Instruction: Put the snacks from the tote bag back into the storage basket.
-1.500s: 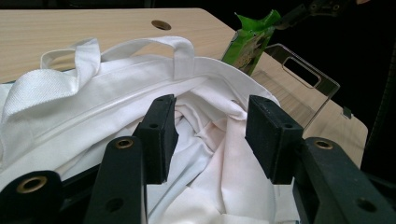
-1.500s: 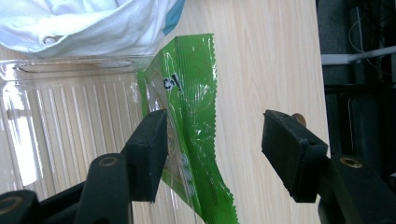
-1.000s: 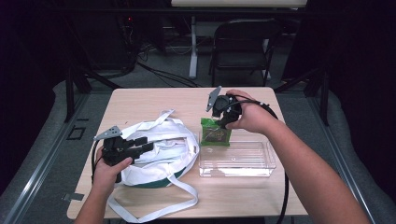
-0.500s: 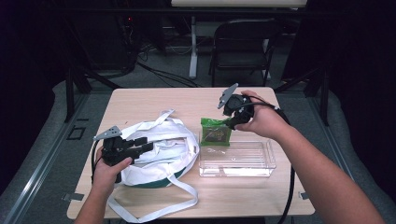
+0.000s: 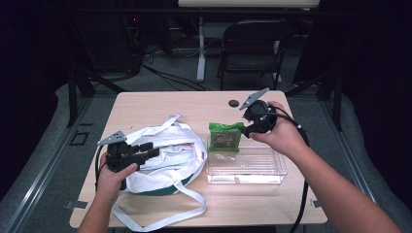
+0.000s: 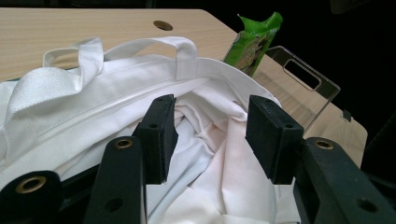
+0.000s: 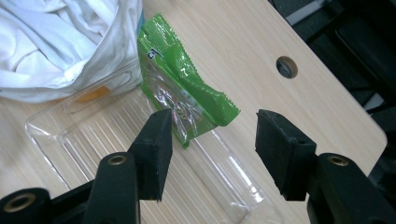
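The left gripper (image 5: pixel 150 152) rests on the white bag (image 5: pixel 170 155), jaws spread, grasping nothing. The right gripper (image 5: pixel 247 131), raised beside the green packet (image 5: pixel 225 137) at the tray's (image 5: pixel 248 167) far-left corner, gapes empty.

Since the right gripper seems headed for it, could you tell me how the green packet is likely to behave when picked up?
The green packet looks like thin crinkly film, so probably light and floppy. Its glossy surface may slip between the pads. It leans on the clear tray rim, so a nudge would likely topple it.
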The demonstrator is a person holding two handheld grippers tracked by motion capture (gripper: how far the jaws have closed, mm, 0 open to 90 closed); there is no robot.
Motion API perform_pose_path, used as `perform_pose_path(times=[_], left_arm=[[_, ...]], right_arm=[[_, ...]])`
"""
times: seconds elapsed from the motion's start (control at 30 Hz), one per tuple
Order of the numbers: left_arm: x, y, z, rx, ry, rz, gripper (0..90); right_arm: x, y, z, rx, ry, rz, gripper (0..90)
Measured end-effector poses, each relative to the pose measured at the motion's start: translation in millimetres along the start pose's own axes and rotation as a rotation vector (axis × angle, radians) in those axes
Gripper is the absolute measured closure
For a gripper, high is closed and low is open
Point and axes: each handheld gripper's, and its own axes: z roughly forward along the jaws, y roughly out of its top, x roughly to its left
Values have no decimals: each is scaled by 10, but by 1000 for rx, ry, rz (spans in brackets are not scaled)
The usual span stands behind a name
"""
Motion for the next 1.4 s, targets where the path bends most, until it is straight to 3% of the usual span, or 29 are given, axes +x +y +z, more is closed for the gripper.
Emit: perform_pose_path(times=[0.3, 0.47, 0.67, 0.83, 1.1, 1.4], left_arm=[[15, -22, 16, 17, 4, -5, 524], [31, -33, 23, 14, 7, -10, 524], [30, -37, 33, 23, 15, -7, 522], [25, -45, 43, 24, 26, -4, 522], [32, -48, 36, 23, 34, -4, 522], [39, -48, 28, 20, 38, -5, 522]], right_arm=[[70, -165, 57, -19, 27, 141, 489], [138, -293, 84, -32, 45, 180, 501], [243, -462, 122, -41, 60, 194, 501], [340, -614, 175, -82, 52, 197, 503], [398, -858, 229, -145, 41, 247, 507], [522, -1046, 228, -197, 23, 239, 507]])
